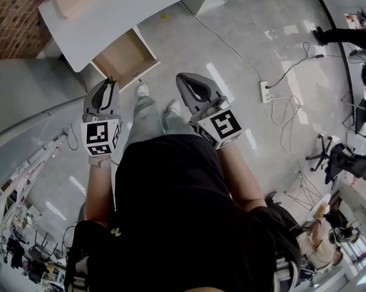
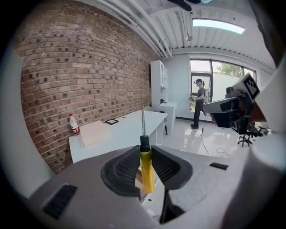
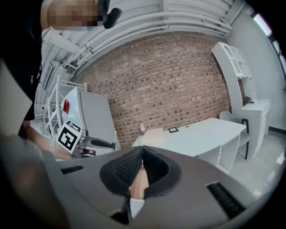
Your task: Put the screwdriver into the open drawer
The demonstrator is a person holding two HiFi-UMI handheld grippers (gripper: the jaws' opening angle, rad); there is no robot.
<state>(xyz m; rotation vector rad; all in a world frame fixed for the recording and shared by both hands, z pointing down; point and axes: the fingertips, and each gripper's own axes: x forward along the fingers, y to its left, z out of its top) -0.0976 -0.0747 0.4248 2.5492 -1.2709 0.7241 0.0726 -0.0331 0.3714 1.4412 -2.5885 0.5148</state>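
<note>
The screwdriver (image 2: 146,166) has a yellow handle, a black collar and a bare metal shaft that points forward past the jaws. My left gripper (image 2: 144,163) is shut on its handle. In the head view the left gripper (image 1: 107,83) hovers just short of the open drawer (image 1: 126,58), a shallow wooden box pulled out from under the white desk (image 1: 103,20). My right gripper (image 1: 183,80) hangs over the floor to the drawer's right. In its own view the right gripper (image 3: 142,154) is shut with nothing between the pads, and the drawer's wood (image 3: 139,184) shows below them.
On the desk (image 2: 120,132) lie a red-capped bottle (image 2: 73,124), a tan sheet (image 2: 94,132) and a small black frame. A brick wall runs behind it. A power strip (image 1: 266,91) and cables cross the floor at the right. A person (image 2: 199,105) stands by the far window.
</note>
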